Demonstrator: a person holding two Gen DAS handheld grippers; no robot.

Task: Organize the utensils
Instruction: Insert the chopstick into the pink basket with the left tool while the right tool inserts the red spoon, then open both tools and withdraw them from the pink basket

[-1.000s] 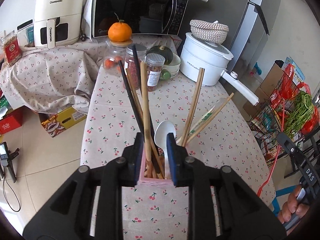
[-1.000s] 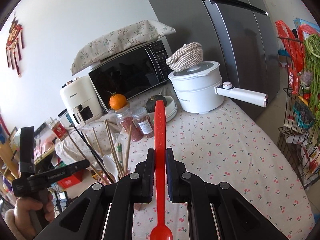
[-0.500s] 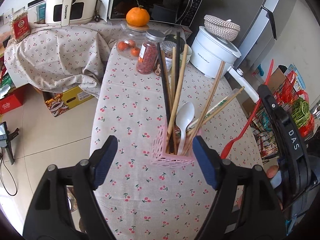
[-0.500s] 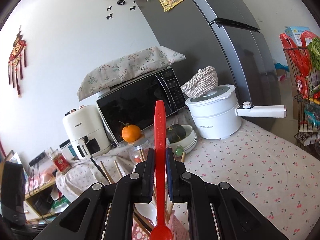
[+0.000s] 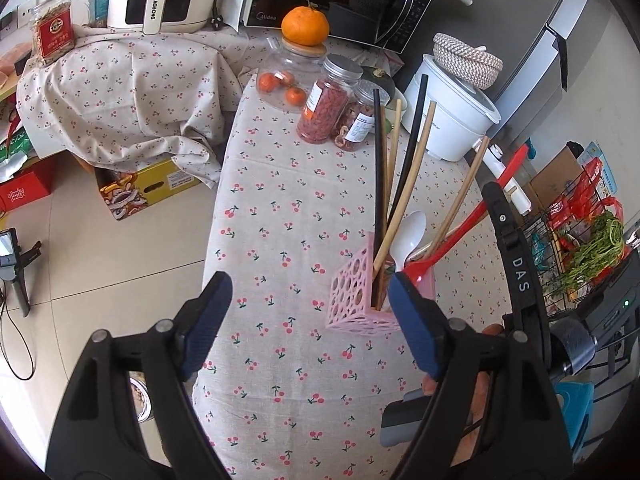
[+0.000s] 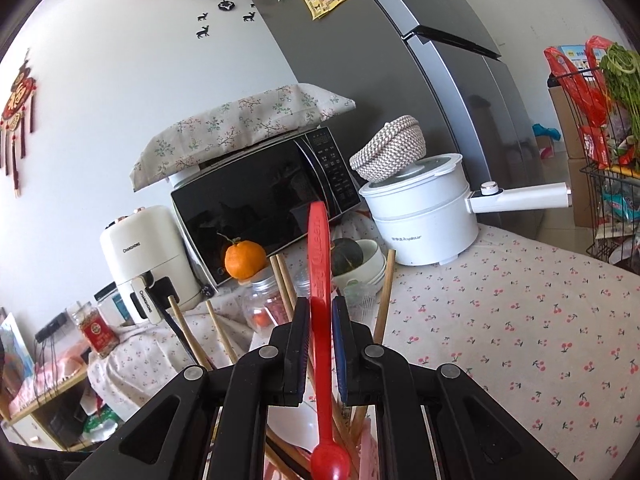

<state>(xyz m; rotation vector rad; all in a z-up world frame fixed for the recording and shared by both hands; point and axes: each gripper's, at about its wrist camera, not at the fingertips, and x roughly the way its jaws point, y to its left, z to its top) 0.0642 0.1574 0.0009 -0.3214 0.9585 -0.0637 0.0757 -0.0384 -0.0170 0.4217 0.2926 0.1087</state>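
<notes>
- The right gripper [image 6: 320, 312] is clamped on the handle of a red spoon [image 6: 320, 280]; the handle stands up between its two pads, and the bowl of the spoon hangs low, near the camera.
- In the left wrist view, the red spoon [image 5: 452, 240] slants up to the right, its bowl at the top opening of the pink utensil holder [image 5: 352, 292]; whether the bowl touches the bottom cannot be told.
- The left gripper [image 5: 308, 320] is spread wide and grips nothing; its right pad lies just in front of the holder's near right corner, its left pad well to the left over bare cloth.
- The holder stands on the cherry-print tablecloth [image 5: 280, 240], near the right edge of the table, and holds a white spoon [image 5: 406, 236] plus several wooden chopsticks [image 5: 404, 184] and black chopsticks [image 5: 378, 160] that lean outward.
- Farther back on the table stand jars of dried goods [image 5: 328, 108] and a glass jar with an orange [image 5: 305, 26] on its lid.
- To the far right sits a white electric pot [image 6: 420, 216] with a woven bowl upside down on its lid.
- Behind these are a black microwave [image 6: 264, 204] under a floral cloth and a white air fryer [image 6: 144, 248] to its left.
</notes>
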